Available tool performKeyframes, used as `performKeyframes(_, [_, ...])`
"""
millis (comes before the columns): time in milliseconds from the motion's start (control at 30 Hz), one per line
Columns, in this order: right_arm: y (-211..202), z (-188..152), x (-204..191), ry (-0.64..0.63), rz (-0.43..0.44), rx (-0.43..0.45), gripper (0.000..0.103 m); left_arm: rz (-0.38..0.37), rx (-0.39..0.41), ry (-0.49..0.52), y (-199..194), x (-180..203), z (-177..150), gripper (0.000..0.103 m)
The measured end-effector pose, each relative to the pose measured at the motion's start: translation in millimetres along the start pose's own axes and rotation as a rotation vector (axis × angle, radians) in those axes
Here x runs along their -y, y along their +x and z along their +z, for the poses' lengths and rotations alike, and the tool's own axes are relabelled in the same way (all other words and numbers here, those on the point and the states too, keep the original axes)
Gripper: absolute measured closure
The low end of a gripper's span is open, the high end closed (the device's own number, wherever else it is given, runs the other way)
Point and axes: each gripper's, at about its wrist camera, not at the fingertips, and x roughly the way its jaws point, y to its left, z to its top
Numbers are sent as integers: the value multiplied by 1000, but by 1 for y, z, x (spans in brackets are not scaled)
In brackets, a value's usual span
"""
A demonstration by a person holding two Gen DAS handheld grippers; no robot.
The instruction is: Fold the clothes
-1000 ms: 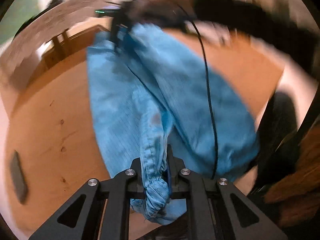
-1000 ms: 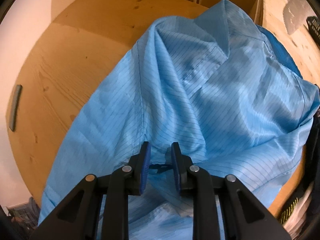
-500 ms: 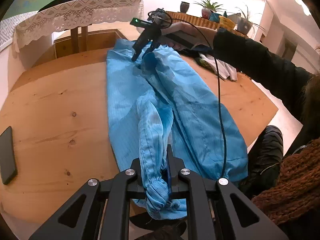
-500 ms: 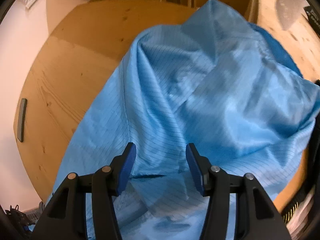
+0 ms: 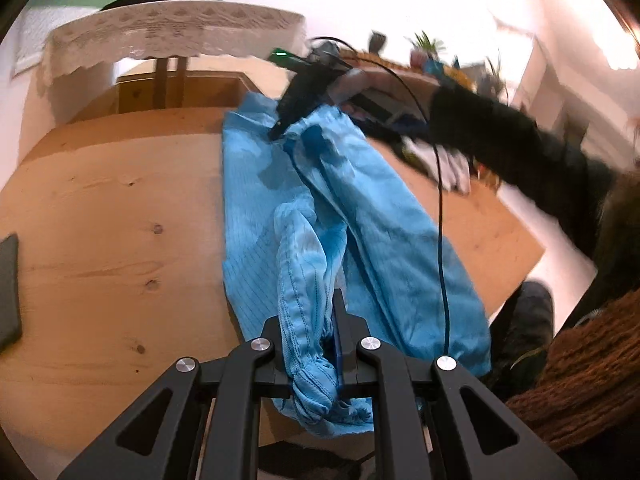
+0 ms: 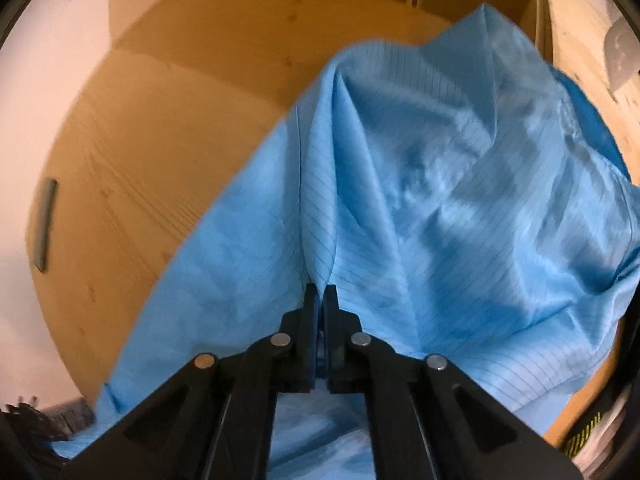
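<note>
A light blue pinstriped garment (image 5: 376,216) lies lengthwise on the wooden table (image 5: 100,220). My left gripper (image 5: 310,320) is shut on a bunched, stitched cuff end of it at the near table edge. At the far end, my right gripper (image 5: 280,128) points steeply down into the cloth, held by a hand in a dark sleeve (image 5: 500,136). In the right wrist view the right gripper (image 6: 320,292) is shut, pinching a raised ridge of the garment (image 6: 460,200) along a seam.
A dark phone (image 5: 8,288) lies near the table's left edge, also seen as the phone (image 6: 44,224). White clothes (image 5: 448,164) sit at the far right. A lace-covered side table (image 5: 172,36) stands behind. A brown knit sleeve (image 5: 580,380) is close at right.
The right gripper's jaws spread wide half a second ago, dropped onto the cloth and closed on a fold. The left gripper keeps its hold on the cuff and has shifted sideways.
</note>
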Motion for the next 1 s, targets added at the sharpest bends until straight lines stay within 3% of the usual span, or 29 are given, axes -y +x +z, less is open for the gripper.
performKeyframes(133, [-21, -9, -4, 48, 49, 69, 101, -23, 45, -69, -15, -17, -7, 91])
performKeyframes(333, [-42, 28, 105, 38, 20, 102, 101, -74, 100, -91, -30, -20, -9, 91])
performKeyframes(433, [-41, -32, 90, 42, 2, 93, 101, -91, 91, -98, -27, -23, -10, 91])
performKeyframes(500, [-63, -8, 37, 46, -28, 75, 101, -85, 90, -105, -26, -26, -11, 91])
performKeyframes(633, [-63, -6, 42, 86, 18, 88, 101, -103, 122, -167, -32, -43, -11, 91])
performKeyframes(667, [-61, -4, 40, 70, -4, 95, 100, -97, 120, -176, -32, -46, -12, 91])
performKeyframes(700, [-55, -2, 35, 24, -58, 74, 96, -95, 115, -173, -32, -46, -12, 91])
performKeyframes(767, [-44, -5, 31, -26, -152, 26, 71, -91, 101, -158, -30, -44, -12, 91])
performKeyframes(833, [-36, -11, 30, -64, -219, 2, 60, -92, 91, -139, -29, -40, -11, 91])
performKeyframes(900, [-31, -17, 34, -66, -200, -25, 59, -102, 86, -132, -27, -38, -10, 91])
performKeyframes(1000, [-25, -25, 46, -20, -89, -71, 57, -105, 84, -131, -26, -39, -11, 91])
